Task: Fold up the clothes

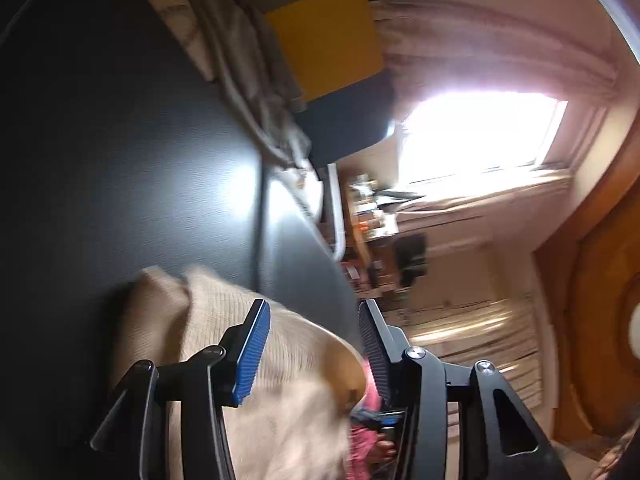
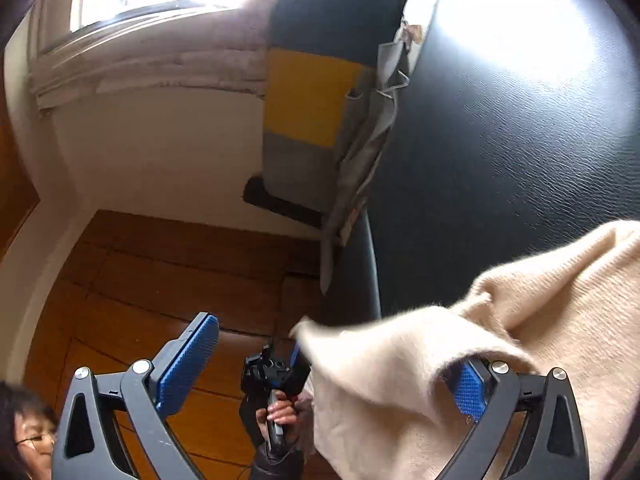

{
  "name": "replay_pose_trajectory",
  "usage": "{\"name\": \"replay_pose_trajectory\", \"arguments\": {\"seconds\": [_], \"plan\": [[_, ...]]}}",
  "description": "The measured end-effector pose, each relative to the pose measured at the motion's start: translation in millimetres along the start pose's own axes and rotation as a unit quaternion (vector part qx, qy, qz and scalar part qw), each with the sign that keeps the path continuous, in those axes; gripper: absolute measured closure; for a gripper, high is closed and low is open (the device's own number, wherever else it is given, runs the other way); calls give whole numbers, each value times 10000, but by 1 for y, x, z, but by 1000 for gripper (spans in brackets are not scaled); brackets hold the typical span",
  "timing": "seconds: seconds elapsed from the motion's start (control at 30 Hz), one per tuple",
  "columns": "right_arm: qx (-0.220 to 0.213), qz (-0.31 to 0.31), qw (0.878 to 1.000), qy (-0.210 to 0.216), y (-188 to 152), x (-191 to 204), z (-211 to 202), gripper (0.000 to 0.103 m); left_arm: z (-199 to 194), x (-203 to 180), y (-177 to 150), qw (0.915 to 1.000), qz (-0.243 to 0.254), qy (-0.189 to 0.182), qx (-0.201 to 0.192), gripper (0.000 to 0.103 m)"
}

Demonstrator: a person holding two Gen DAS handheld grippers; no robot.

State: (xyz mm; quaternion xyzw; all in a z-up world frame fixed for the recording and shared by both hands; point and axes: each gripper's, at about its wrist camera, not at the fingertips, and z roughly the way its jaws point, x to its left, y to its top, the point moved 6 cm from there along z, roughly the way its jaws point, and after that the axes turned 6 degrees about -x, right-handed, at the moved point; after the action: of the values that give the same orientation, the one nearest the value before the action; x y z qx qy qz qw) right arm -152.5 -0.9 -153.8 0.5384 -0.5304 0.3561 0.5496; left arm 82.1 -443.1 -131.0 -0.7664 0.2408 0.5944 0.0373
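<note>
Right wrist view: the right tongs point(image 2: 336, 364) stand spread wide, the cream sweater point(image 2: 520, 320) draped over one pad, unpinched. The left tongs point(image 1: 314, 346) are spread above the sweater on the dark surface point(image 1: 120, 160).

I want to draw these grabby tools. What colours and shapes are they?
Each tool is black, built from angular arms with triangular cut-outs and round silver bolts. The left tool and the right tool both end in two flat fingers faced with bright blue ribbed pads. No cables or writing show on them.
</note>
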Motion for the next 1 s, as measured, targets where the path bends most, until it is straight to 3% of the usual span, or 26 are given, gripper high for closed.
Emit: {"name": "replay_pose_trajectory", "arguments": {"seconds": [0.13,0.2,0.33,0.5,0.6,0.7,0.77,0.83,0.9,0.97,1.0], "plan": [[152,-459,9971,-580,-9,1,-20,0,-23,27,-32,9948,445,908,130,57],[109,-676,9921,-1051,-10,-4,-36,0,-24,36,-50,9917,557,1126,270,56],[76,-951,9852,-1424,-13,-12,-57,0,-28,41,-80,9887,750,1223,427,55],[351,-1273,9787,-1575,-22,-16,-48,27,-26,27,-96,9871,1027,1114,520,53],[587,-1471,9652,-2080,-23,-29,-32,27,-17,16,-103,9754,1558,1429,624,53],[909,-1791,9525,-2290,-32,-32,-22,24,-10,11,-112,9617,2035,1700,694,53],[1141,-2057,9411,-2427,-38,-32,-16,14,-7,7,-117,9505,2324,1919,759,56],[1413,-2402,9236,-2634,-46,-29,-12,13,-3,6,-117,9428,2414,2159,795,62],[1725,-2820,9014,-2795,-58,-27,-10,0,-1,5,-114,9447,2305,2190,804,62],[2000,-3276,8707,-3074,-70,-26,-7,0,-2,8,-112,9501,2098,2177,771,61],[2050,-3356,8620,-3199,-73,-27,-7,0,-3,9,-111,9531,1987,2158,743,61]]}}
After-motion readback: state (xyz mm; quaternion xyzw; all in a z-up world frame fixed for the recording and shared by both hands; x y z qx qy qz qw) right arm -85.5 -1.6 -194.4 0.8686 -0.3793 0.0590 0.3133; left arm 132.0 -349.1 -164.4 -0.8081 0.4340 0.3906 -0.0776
